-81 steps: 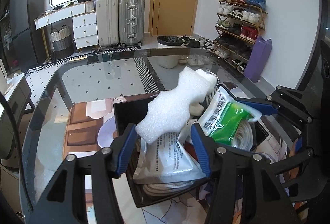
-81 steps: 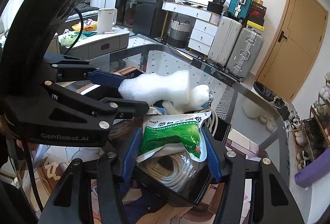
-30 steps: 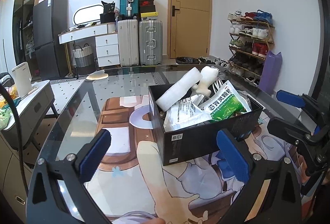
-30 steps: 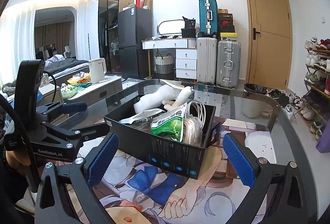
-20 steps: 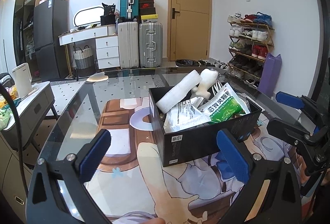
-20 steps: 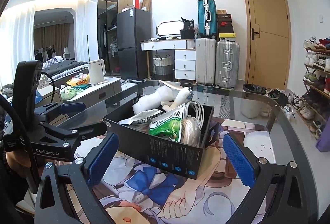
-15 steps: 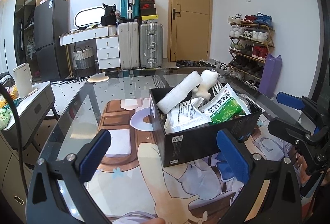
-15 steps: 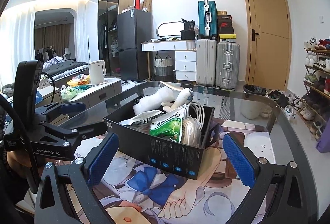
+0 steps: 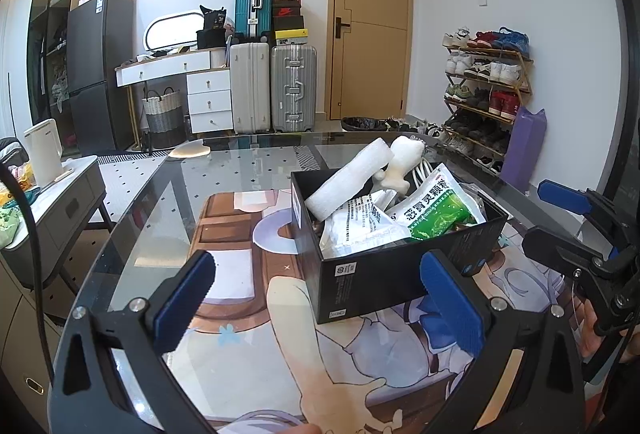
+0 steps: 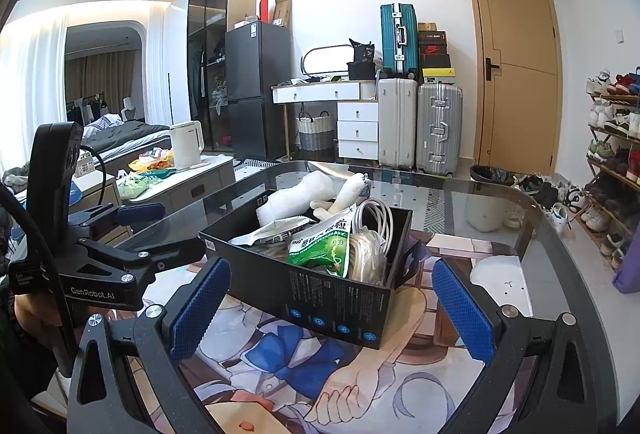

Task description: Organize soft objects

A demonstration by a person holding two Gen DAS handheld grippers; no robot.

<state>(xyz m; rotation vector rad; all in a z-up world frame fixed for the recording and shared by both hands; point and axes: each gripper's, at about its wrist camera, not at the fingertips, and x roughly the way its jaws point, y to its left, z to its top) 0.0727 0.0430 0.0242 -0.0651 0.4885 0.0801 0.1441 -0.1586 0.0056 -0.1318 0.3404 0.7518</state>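
A black box [image 9: 384, 274] [image 10: 320, 294] stands on the glass table, filled with soft things. A white foam piece [image 9: 348, 178] [image 10: 294, 198] leans out of its far side beside a white plush toy [image 9: 402, 162] [image 10: 344, 194]. A white pouch [image 9: 356, 230] [image 10: 272, 228], a green packet [image 9: 436, 210] [image 10: 326, 246] and a coiled white cable [image 10: 374, 230] lie in it too. My left gripper [image 9: 320, 298] is open, held back in front of the box with nothing between its fingers. My right gripper [image 10: 330, 306] is open too, its pads either side of the box's near corner without touching.
A printed mat [image 9: 248, 298] [image 10: 400, 374] covers the table under the box. The glass table's edge [image 9: 132, 218] curves round at left. Beyond it are suitcases [image 9: 276, 86], a white dresser [image 9: 200, 90], a door [image 9: 368, 46], a shoe rack [image 9: 484, 90] and a side table with a kettle [image 10: 186, 144].
Both grippers let go of the foam piece and the green packet, opened wide and pulled back from the box. Over the last second almost nothing has moved.
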